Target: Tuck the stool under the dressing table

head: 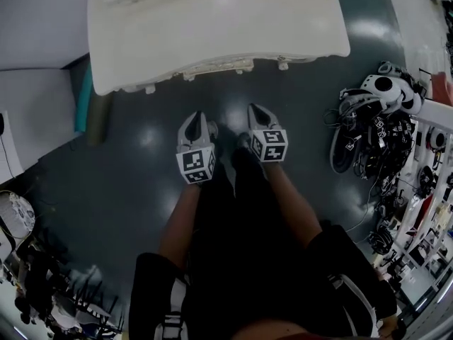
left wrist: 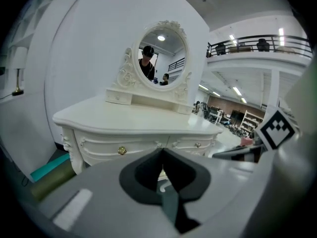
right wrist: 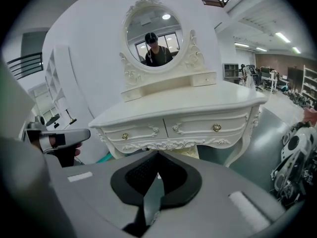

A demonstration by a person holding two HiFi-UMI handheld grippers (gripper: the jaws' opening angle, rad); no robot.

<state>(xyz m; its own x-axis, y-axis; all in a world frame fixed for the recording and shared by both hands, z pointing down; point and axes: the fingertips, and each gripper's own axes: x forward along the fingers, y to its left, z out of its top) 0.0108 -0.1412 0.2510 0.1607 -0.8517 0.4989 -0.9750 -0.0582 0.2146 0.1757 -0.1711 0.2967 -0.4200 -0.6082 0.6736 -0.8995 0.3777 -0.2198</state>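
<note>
The dark floor (head: 141,190) fills most of my head view. I'm standing on it square to the dressing table (head: 212,27), which lies straight ahead of both hand-held grippers, just beyond their tips. Its tabletop (right wrist: 188,103) carries the oval mirror (right wrist: 151,31) at the back, against the wall. That leaves only the side towards me open, which is why I'm lined up here. A heap of headsets and cables (head: 375,119) sits well apart to the right of the right hand-held gripper (head: 256,110). A rolled mat (head: 88,108) lies to the left of the left hand-held gripper (head: 196,117), beside the table's end. Neither is in the way. I take the stool (right wrist: 187,152) to be the cream shape just showing under the carved drawer front, ahead of and below the right hand-held gripper. If so, it is already in under the table, though so little of it shows that I can't say how far in it is. The two hand-held grippers are side by side, near each other, pointing forward and down at the table front. In each gripper view the jaws meet tip to tip with nothing between them, so both are closed and empty, and I judge the tucking done with the hands free
</note>
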